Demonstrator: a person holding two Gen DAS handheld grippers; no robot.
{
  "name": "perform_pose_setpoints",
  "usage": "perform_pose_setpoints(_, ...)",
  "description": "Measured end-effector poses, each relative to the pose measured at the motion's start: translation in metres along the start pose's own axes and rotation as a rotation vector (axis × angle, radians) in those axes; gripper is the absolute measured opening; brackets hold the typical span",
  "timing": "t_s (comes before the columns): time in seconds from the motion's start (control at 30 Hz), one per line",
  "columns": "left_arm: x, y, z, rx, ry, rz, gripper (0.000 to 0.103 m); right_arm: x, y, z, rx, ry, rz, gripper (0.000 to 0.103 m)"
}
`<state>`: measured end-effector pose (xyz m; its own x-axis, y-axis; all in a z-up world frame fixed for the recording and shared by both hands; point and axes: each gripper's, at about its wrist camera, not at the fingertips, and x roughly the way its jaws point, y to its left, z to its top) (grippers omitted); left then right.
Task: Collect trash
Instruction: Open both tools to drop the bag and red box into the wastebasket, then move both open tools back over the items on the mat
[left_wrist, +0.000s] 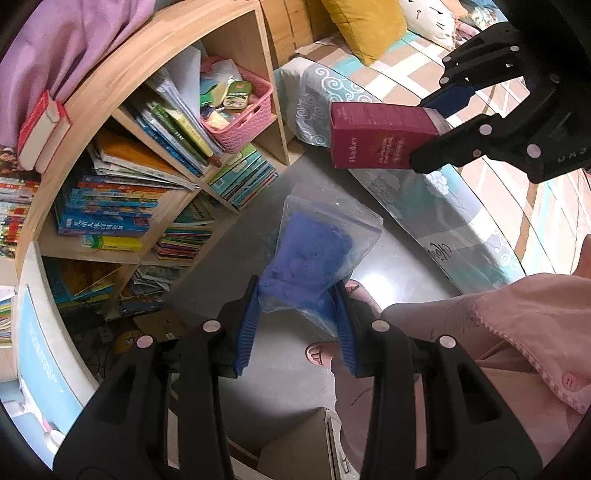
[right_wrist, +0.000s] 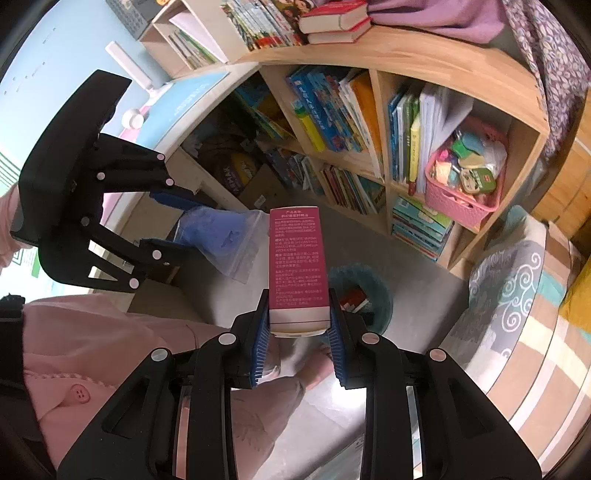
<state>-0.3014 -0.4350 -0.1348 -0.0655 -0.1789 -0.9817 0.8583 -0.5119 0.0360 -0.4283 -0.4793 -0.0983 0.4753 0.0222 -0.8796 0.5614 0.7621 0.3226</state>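
I have the left hand-held gripper (left_wrist: 295, 325) clamped on a clear zip-top plastic bag holding a lump of blue material (left_wrist: 314, 254); its blue ribbed pads (left_wrist: 246, 332) pinch the lower end of the bag, and the rest of it sticks out past the fingertips, in the air over the grey floor (left_wrist: 399, 273). In the right wrist view I see that same bag (right_wrist: 218, 236) held between the pads of the left hand-held gripper (right_wrist: 173, 221), off to the left.

My right hand-held gripper (right_wrist: 297, 328) is clamped on a tall dark-pink cardboard carton with white print (right_wrist: 298, 258). The pads grip its pale bottom end on both sides, and the carton stands out along the fingers. From the left wrist view the carton (left_wrist: 380, 136) lies roughly level, with the right hand-held gripper (left_wrist: 432, 125) holding it from the right.

Just beyond the carton, on the floor, stands a round teal bin (right_wrist: 376, 291) with a red-and-white scrap inside. Its rim is partly hidden by the carton and the fingers.

Behind both items runs a light wooden bookshelf (right_wrist: 406, 55), packed with books, with a pink plastic basket of small items (right_wrist: 461, 199) in one compartment. A bed with a patterned cover (left_wrist: 424, 74) sits at the side. The person's pink sleeve (left_wrist: 535, 325) and bare toes (left_wrist: 319, 354) show below.
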Motion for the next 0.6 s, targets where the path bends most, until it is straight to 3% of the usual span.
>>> perform_pose_setpoints(0.2, 0.007, -0.007, 0.006, 0.009, 0.008, 0.006, 0.039, 0.002, -0.007, -0.004, 0.019, 0.008, 0.001, 0.033)
perform_pose_setpoints(0.3, 0.009, -0.007, 0.008, -0.010, 0.008, 0.010, 0.063, 0.003, -0.015, -0.004, 0.057, 0.005, -0.001, 0.059)
perform_pose_setpoints(0.6, 0.009, -0.008, 0.012, -0.018, 0.003, 0.015, 0.070, -0.006, -0.028, -0.003, 0.073, -0.006, -0.010, 0.060)
